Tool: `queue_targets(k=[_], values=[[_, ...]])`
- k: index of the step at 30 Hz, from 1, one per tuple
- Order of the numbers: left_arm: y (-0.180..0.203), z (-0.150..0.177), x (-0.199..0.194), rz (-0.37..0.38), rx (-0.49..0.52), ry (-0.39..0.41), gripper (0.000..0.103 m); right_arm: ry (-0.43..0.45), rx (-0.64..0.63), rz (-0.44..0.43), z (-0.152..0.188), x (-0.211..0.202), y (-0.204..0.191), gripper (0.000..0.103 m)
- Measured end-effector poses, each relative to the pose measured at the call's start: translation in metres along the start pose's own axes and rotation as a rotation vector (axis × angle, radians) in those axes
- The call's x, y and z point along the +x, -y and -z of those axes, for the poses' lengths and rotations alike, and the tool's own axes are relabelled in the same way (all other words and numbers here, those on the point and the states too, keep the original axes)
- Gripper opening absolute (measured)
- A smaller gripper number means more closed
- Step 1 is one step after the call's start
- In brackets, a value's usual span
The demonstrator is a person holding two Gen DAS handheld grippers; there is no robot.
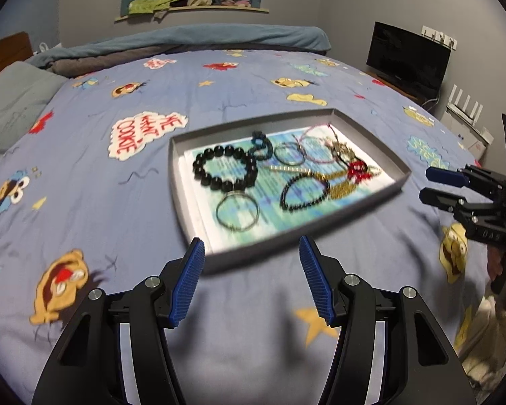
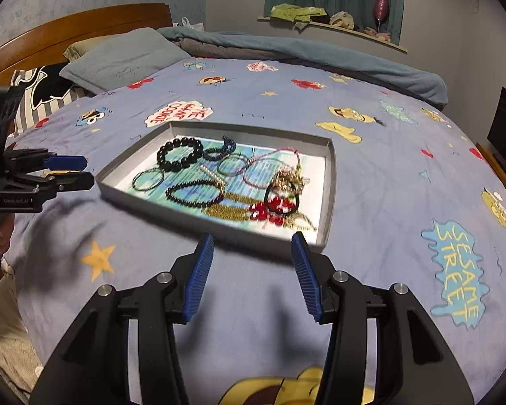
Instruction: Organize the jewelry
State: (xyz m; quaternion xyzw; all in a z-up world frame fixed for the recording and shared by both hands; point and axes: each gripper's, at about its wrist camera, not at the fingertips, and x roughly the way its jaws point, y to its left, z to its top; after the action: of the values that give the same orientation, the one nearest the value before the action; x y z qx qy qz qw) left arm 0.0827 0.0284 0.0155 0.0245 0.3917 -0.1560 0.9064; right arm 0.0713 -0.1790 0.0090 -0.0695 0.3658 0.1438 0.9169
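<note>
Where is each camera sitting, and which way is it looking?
Left wrist: sits on the left gripper, looks forward over the bed at the grey tray; own open jaws show below, the right gripper at the right edge.
Right wrist: sits on the right gripper, looks at the tray toward the headboard; own open jaws show below, the left gripper at the left edge.
Shared: tray, black bead bracelet, cartoon blanket.

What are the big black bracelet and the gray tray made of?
The big black bracelet looks like round glossy beads, maybe polished stone, glass or plastic; small highlights show on them. The gray tray looks like matte cardboard: thin, straight folded walls with no shine. Blur leaves both uncertain.
</note>
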Motion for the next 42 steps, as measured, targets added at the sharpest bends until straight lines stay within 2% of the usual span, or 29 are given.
queue_targets(k=[3, 5, 9, 11, 12, 14, 17, 21, 23, 42], values=[[0.001, 0.008, -0.006, -0.016, -0.038, -0.021, 0.06, -0.031, 0.026, -0.002, 0.007, -0.002, -0.001, 0.049], [0.004, 0.012, -0.01, -0.05, -0.062, -0.027, 0.067, -0.046, 0.06, 0.0, 0.011, -0.004, -0.002, 0.059], [0.02, 0.011, -0.017, -0.105, -0.055, -0.009, 0.078, -0.053, 0.097, 0.012, 0.011, -0.009, -0.007, 0.07], [0.028, 0.008, -0.02, -0.15, -0.038, 0.009, 0.083, -0.042, 0.097, 0.027, 0.008, -0.013, -0.012, 0.088], [0.03, 0.006, -0.022, -0.163, -0.042, 0.018, 0.089, -0.033, 0.098, 0.033, 0.006, -0.015, -0.014, 0.091], [0.032, 0.002, -0.026, -0.156, -0.07, 0.028, 0.091, -0.022, 0.105, 0.042, 0.003, -0.02, -0.017, 0.097], [0.037, -0.002, -0.031, -0.132, -0.088, 0.028, 0.094, -0.012, 0.117, 0.053, -0.001, -0.026, -0.019, 0.097], [0.047, -0.004, -0.037, -0.181, -0.046, 0.041, 0.095, 0.01, 0.121, 0.069, -0.006, -0.034, -0.019, 0.097], [0.048, -0.005, -0.037, -0.18, -0.042, 0.04, 0.095, 0.017, 0.122, 0.074, -0.007, -0.036, -0.019, 0.097], [0.049, -0.001, -0.035, -0.176, -0.035, 0.036, 0.095, 0.001, 0.145, 0.066, -0.003, -0.034, -0.014, 0.097]])
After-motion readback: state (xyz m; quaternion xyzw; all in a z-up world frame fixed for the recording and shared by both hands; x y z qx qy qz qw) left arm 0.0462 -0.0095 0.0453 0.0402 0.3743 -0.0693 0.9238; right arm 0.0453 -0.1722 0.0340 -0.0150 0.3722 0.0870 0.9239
